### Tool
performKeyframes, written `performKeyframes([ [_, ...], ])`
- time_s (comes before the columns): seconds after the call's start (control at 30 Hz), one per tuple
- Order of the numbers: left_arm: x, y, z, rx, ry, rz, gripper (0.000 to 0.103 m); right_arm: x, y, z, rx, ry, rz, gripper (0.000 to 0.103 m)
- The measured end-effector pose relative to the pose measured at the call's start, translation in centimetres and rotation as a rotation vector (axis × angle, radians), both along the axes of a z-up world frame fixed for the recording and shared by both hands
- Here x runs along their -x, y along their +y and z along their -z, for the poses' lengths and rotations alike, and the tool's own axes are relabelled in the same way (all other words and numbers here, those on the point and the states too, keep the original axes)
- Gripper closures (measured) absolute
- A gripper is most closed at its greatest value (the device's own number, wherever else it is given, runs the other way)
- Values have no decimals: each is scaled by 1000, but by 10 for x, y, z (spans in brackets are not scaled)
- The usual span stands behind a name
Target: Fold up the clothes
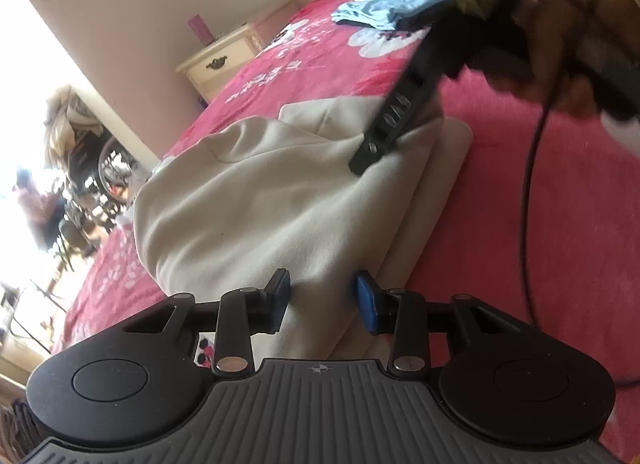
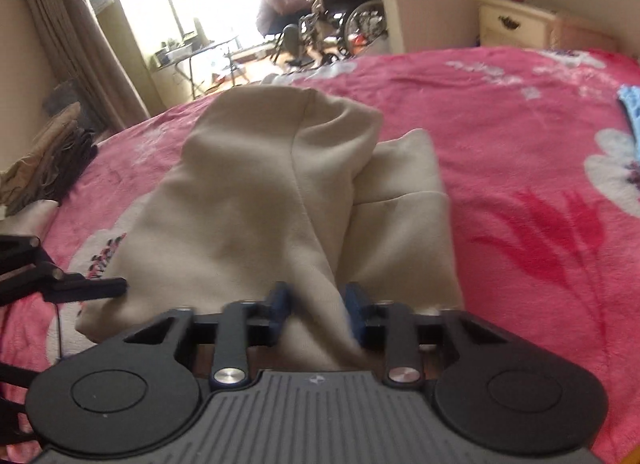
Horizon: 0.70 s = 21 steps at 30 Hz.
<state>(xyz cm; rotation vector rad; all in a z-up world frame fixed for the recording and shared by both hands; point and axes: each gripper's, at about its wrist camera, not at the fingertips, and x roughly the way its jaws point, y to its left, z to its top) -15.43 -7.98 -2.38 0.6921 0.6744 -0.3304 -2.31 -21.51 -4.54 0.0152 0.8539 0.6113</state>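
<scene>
The big pink floral bed (image 2: 520, 112) fills both views and carries everything, and in the middle of it, running toward its near edge, lies the cream garment (image 2: 256, 200), bunched and doubled over itself with a flatter folded layer showing beside the raised hump. Over by the far corner of the bed sits a heap of blue and white clothes (image 1: 384, 4), well apart from the work. Now the right gripper (image 2: 316, 306): its blue pads are drawn in close on a ridge of the cream cloth at the near end, pinching it. The left gripper (image 1: 324, 300) sits over the same garment with cloth lying between its half-spread fingers, but whether the pads actually bite the fabric I cannot tell. This looks like mid-fold, both ends being taken up to carry one half across the other; the next move calls for a firm hold on both sides, then lifting together and laying the hump flat so the edges line up. Hard to read: the garment's near edge is hidden under both gripper bodies, the person's hand (image 1: 552, 36) is blurred, and what kind of garment this is stays unclear. A pale nightstand (image 2: 512, 22) stands beyond the bed.
</scene>
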Motion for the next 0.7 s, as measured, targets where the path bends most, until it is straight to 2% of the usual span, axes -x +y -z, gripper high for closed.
performKeyframes([
  [0.13, 11, -7, 11, -83, -56, 54, 65, 5, 7, -8, 58, -15, -10, 88],
  [0.2, 12, -7, 11, -87, -63, 55, 64, 13, 8, -17, 76, -52, 12, 89],
  [0.27, 13, -5, 11, -86, -68, 54, 64, 24, 0, -27, 40, -77, 51, 87],
  [0.33, 13, -3, 11, -81, -74, 52, 66, 35, -17, -32, -64, -31, 137, 81],
  [0.4, 14, -1, 12, -79, -81, 52, 68, 44, -37, -22, -193, 56, 231, 71],
  [0.47, 16, -3, 15, -102, -100, 67, 69, 53, -56, -11, -324, 144, 325, 68],
  [0.57, 19, -7, 19, -147, -124, 89, 69, 51, -75, 3, -465, 242, 418, 67],
  [0.63, 21, -9, 19, -173, -132, 93, 69, 50, -85, 4, -528, 283, 475, 67],
  [0.7, 21, -8, 18, -173, -130, 82, 68, 57, -96, -1, -568, 270, 516, 63],
])
